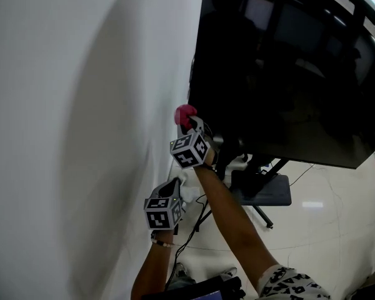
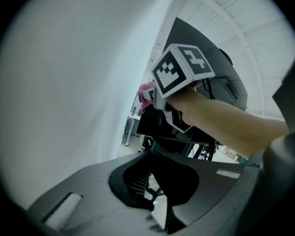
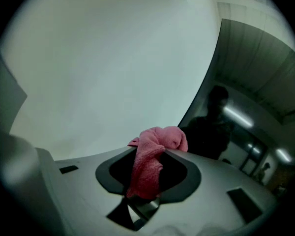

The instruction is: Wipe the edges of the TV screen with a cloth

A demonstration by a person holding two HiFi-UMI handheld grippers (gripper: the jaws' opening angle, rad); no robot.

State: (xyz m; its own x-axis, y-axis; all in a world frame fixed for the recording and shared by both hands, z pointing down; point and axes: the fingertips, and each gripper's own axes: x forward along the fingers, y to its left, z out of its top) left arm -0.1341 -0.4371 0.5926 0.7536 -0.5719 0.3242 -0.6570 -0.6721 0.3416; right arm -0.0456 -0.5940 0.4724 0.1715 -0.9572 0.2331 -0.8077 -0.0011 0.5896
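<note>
A large black TV [image 1: 287, 74] stands beside a white wall, its dark screen [image 3: 246, 107] reflecting ceiling lights. My right gripper [image 1: 189, 120] is shut on a pink cloth [image 1: 185, 112] and holds it against the TV's left edge, near the lower left corner. In the right gripper view the cloth [image 3: 152, 156] bunches up out of the right gripper [image 3: 155, 149]. My left gripper [image 1: 175, 189] hangs lower, close to the wall and apart from the TV, shut with nothing in it. The left gripper view looks past the left gripper [image 2: 155, 156] to the right gripper [image 2: 150, 100] and cloth [image 2: 146, 88].
The white wall [image 1: 81, 136] fills the left side, close to the TV's edge. Below the screen is the TV stand [image 1: 262, 189] with a dark base and splayed legs. Cables [image 1: 194, 230] trail over the glossy floor. The person's patterned shorts [image 1: 287, 286] show at the bottom.
</note>
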